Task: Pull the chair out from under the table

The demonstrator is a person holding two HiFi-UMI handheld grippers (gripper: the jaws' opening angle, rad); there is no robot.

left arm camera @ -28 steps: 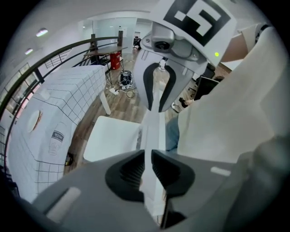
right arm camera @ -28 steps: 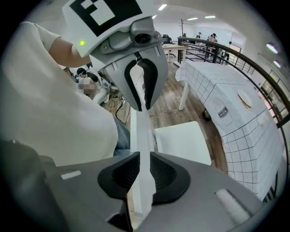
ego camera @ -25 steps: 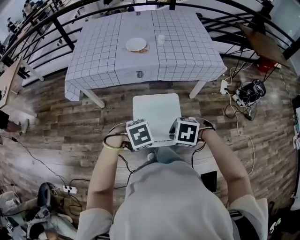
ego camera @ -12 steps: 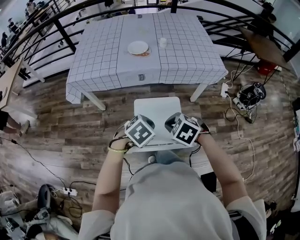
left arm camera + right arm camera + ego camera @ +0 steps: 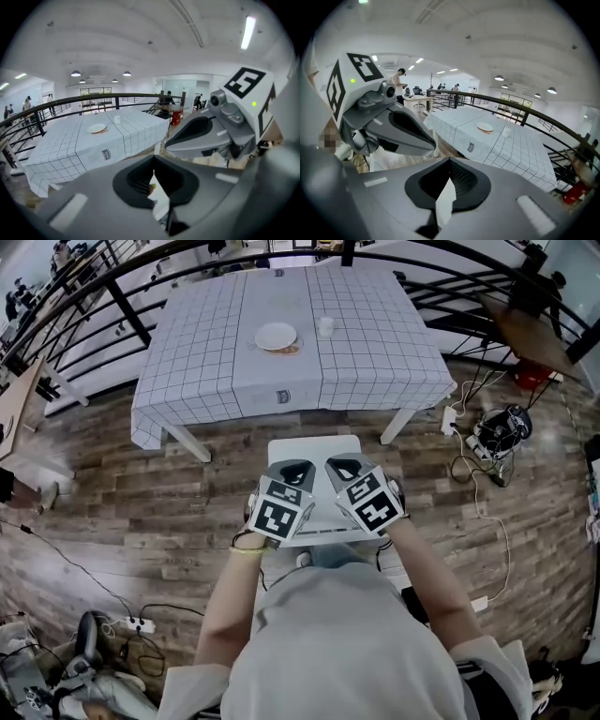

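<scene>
The chair (image 5: 314, 460) stood clear of the table (image 5: 375, 343), its white seat just off the table's near side with nothing left under the cloth. It looked like the pull was as good as done. The left gripper (image 5: 294, 468) and right gripper (image 5: 344, 465) hovered side by side over the seat edge farthest from the table. Both had their jaws pinched together and empty, gripping nothing and apparently off the seat.

If more room was wanted, the sound play was to open both jaws and take that far edge at two matching spots. Then draw straight away from the table with even force so the chair didn't twist or tip on the plank floor. The cables (image 5: 469, 465) lay off the table's right corner, well aside of that line. The plate (image 5: 276, 335) on the table looked in no danger.
</scene>
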